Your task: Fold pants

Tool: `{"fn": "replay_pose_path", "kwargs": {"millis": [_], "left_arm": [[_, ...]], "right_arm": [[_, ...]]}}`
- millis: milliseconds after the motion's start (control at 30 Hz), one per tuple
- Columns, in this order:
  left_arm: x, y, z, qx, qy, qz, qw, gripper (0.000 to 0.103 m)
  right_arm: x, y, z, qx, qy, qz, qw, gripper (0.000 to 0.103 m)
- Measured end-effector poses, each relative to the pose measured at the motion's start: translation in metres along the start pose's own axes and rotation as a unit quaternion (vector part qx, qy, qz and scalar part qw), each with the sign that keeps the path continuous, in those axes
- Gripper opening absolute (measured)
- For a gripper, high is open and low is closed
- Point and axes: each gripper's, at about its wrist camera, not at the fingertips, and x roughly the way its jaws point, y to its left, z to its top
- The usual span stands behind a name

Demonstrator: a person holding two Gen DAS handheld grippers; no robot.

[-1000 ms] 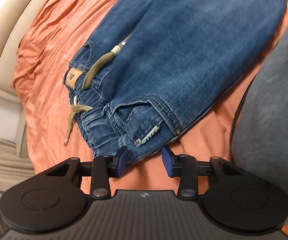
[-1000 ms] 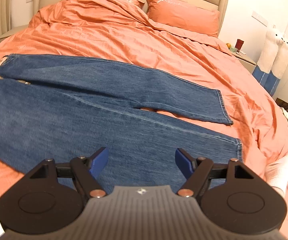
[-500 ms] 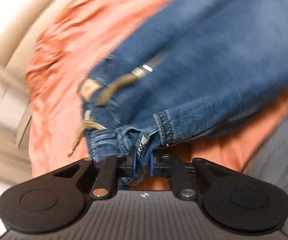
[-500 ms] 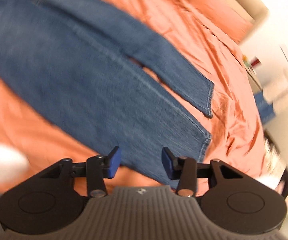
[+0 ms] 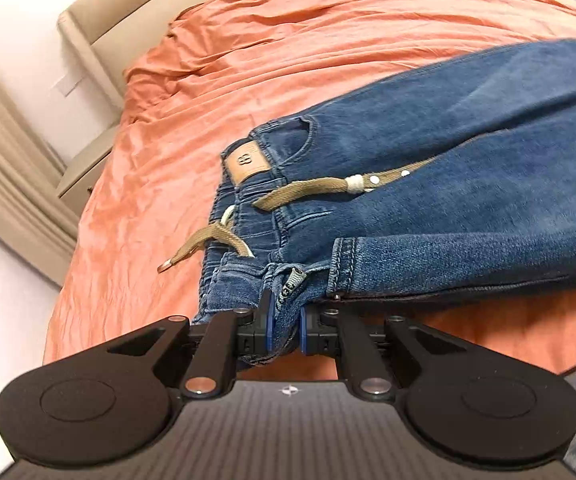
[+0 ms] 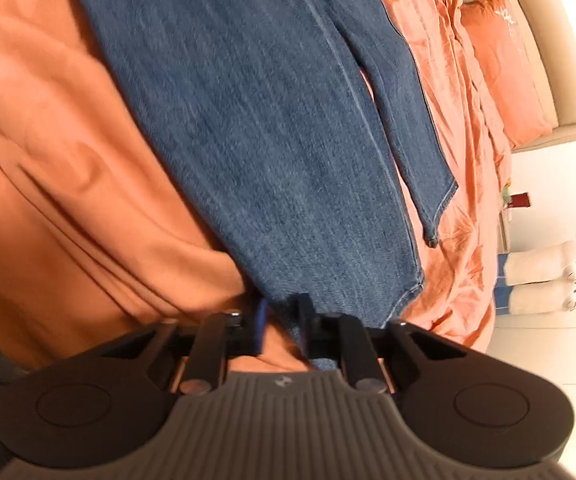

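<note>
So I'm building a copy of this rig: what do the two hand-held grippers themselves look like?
Both match. The left hand-held gripper and the right hand-held gripper have matte black ribbed bodies with a small central emblem, two round discs, black linkage arms with silvery pins, and blue finger pads. No cables or sleeves show.

**What I can't make out**

My left gripper (image 5: 284, 322) hides the waistband corner of the jeans (image 5: 467, 184) between my pads, and the small grey tag (image 5: 292, 280) just above carries marks too small to read. The legs run off the right edge of my left view. The tan patch (image 5: 246, 161) bears a logo I cannot decipher. In my right view everything is smeared: my right gripper (image 6: 282, 322) sits at the near leg's edge, yet blur keeps me from telling whether denim or only the orange bedcover (image 6: 68, 200) lies between my pads. The waist is cut off at the top. Small items on the nightstand (image 6: 513, 204) are unidentifiable.
</note>
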Motion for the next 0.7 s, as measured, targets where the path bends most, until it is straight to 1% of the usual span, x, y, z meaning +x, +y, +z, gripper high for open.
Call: {"fn": "replay_pose_path", "kwargs": {"millis": [33, 200, 333, 400, 500, 600, 700], "left_arm": [[-0.003, 0.001, -0.001, -0.007, -0.003, 0.002, 1.0, 0.013], [-0.017, 0.009, 0.001, -0.047, -0.025, 0.01, 0.9985, 0.013], [-0.03, 0.021, 0.02, -0.077, -0.046, 0.018, 0.9958, 0.012], [-0.034, 0.028, 0.035, -0.094, -0.053, 0.021, 0.9939, 0.012], [-0.03, 0.041, 0.067, -0.124, -0.056, 0.027, 0.9903, 0.012], [-0.016, 0.049, 0.1, -0.144, -0.054, 0.036, 0.9874, 0.012], [0.008, 0.055, 0.13, -0.153, -0.041, 0.046, 0.9863, 0.012]], "right_arm": [[-0.002, -0.001, -0.002, 0.007, -0.007, -0.008, 1.0, 0.0], [-0.023, -0.02, -0.003, 0.065, -0.041, -0.06, 0.995, 0.0], [-0.039, -0.056, 0.008, 0.126, -0.058, -0.083, 0.987, 0.0], [-0.042, -0.077, 0.017, 0.146, -0.065, -0.096, 0.982, 0.0], [-0.04, -0.11, 0.034, 0.181, -0.07, -0.105, 0.975, 0.0], [-0.029, -0.147, 0.057, 0.207, -0.074, -0.11, 0.969, 0.0], [-0.007, -0.181, 0.083, 0.222, -0.072, -0.11, 0.966, 0.0]]}}
